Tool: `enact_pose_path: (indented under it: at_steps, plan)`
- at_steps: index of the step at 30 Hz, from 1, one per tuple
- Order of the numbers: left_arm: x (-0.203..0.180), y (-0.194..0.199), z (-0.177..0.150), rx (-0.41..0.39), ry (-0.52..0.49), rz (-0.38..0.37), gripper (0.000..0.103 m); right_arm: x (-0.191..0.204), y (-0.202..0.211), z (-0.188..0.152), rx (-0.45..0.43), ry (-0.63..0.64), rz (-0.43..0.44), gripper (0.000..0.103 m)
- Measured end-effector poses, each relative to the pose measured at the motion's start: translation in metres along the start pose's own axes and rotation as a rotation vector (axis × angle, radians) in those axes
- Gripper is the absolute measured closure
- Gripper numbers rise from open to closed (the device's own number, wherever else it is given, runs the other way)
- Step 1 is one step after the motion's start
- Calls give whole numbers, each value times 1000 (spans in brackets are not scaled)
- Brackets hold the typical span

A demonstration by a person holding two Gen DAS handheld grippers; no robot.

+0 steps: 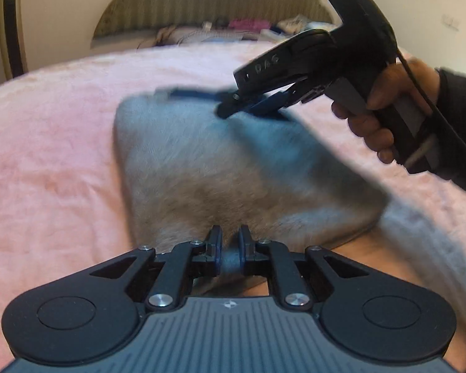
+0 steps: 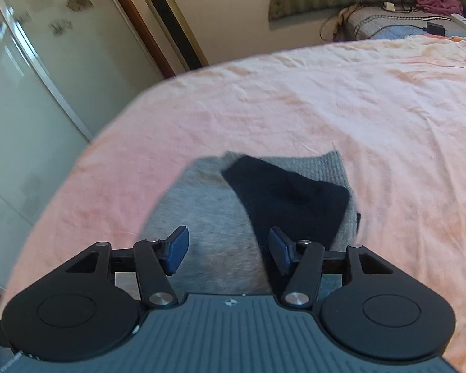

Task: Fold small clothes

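A small grey garment point(image 1: 208, 168) lies spread on the pink bedspread point(image 1: 46, 161). My left gripper point(image 1: 230, 248) is at its near edge, shut on a pinch of the grey fabric. At the far edge, a hand holds my right gripper point(image 1: 233, 105), blurred, with its blue fingers just over the cloth. In the right wrist view the right gripper point(image 2: 228, 248) is open, and nothing is pressed between its blue pads point(image 2: 177, 248). Under it lies the grey garment point(image 2: 202, 205), with a dark part point(image 2: 289, 199) on top.
The pink bedspread point(image 2: 326, 108) stretches far beyond the garment. Loose clothes, cables and small items point(image 2: 419, 15) sit along the headboard end. The bed's edge point(image 2: 87, 149) drops off at the left, towards a glass sliding door point(image 2: 31, 93) and a tall standing unit point(image 2: 171, 21).
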State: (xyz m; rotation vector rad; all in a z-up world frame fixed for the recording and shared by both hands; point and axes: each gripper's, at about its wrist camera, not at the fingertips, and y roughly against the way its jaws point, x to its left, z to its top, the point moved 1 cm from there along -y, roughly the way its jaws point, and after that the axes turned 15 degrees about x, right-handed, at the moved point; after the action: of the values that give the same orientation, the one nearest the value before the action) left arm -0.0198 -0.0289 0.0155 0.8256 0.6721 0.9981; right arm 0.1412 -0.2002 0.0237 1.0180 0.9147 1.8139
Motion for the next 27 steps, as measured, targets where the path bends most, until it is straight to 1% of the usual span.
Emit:
enact_pose_path:
  at_steps: [1, 2, 3, 5, 6, 7, 8, 9, 10, 11, 12, 13, 14, 15, 16, 17, 18, 19, 20, 21, 22, 24, 25, 26, 27]
  plan:
    - [5, -2, -2, -20, 19, -27, 93, -6, -5, 1, -45, 28, -9, 50]
    - [10, -1, -2, -19, 41, -49, 93, -16, -6, 4, -49, -12, 30, 51]
    - [12, 4, -3, -5, 63, -60, 92, -23, -3, 6, -35, -72, 67, 54]
    - [16, 15, -7, 1, 88, -78, 92, -20, 8, 4, -23, -84, 47, 57]
    - [18, 23, -10, -6, 98, -82, 89, -16, 19, -4, -38, -75, 42, 54]
    - [23, 29, -14, -16, 114, -82, 85, -14, 30, -14, -57, -65, 57, 52]
    - [31, 35, -18, -27, 142, -90, 75, -15, 40, -26, -74, -65, 87, 43]
    - [41, 39, -23, -38, 186, -109, 55, -22, 51, -41, -84, -87, 130, 32]
    - [54, 42, -27, -44, 253, -129, 40, -28, 58, -54, -82, -111, 165, 28]
    - [66, 42, -30, -47, 320, -136, 15, -36, 61, -69, -61, -137, 208, 26]
    - [80, 40, -34, -55, 406, -146, 12, -44, 62, -84, -26, -165, 247, 26]
    - [91, 36, -36, -46, 465, -181, 12, -50, 62, -96, -4, -190, 267, 26]
    - [99, 31, -37, -30, 508, -233, 13, -56, 59, -109, 27, -223, 299, 26]
    - [103, 27, -34, -44, 523, -274, 13, -58, 54, -118, 55, -241, 336, 29]
    - [104, 23, -30, -35, 527, -309, 13, -57, 54, -125, 38, -236, 372, 29]
    - [103, 19, -25, -21, 533, -350, 16, -55, 51, -128, 53, -241, 407, 33]
    - [101, 12, -20, 17, 536, -426, 53, -51, 47, -129, 84, -239, 435, 56]
    - [98, 3, -16, 73, 535, -489, 77, -46, 41, -129, 121, -229, 440, 71]
    - [92, -5, -13, 126, 533, -492, 89, -38, 36, -130, 140, -198, 418, 80]
    - [83, -4, -13, 123, 501, -445, 90, -33, 37, -130, 131, -165, 405, 80]
    - [79, 2, -13, 109, 473, -422, 91, -30, 40, -130, 128, -151, 390, 81]
    - [78, 20, -19, 80, 456, -400, 93, -28, 57, -133, 90, -114, 387, 81]
    - [79, 26, -23, 71, 446, -393, 93, -30, 63, -136, 80, -110, 380, 81]
    - [79, 28, -26, 73, 433, -369, 93, -32, 64, -140, 81, -109, 362, 81]
    - [78, 27, -30, 89, 415, -308, 92, -33, 61, -144, 96, -107, 335, 82]
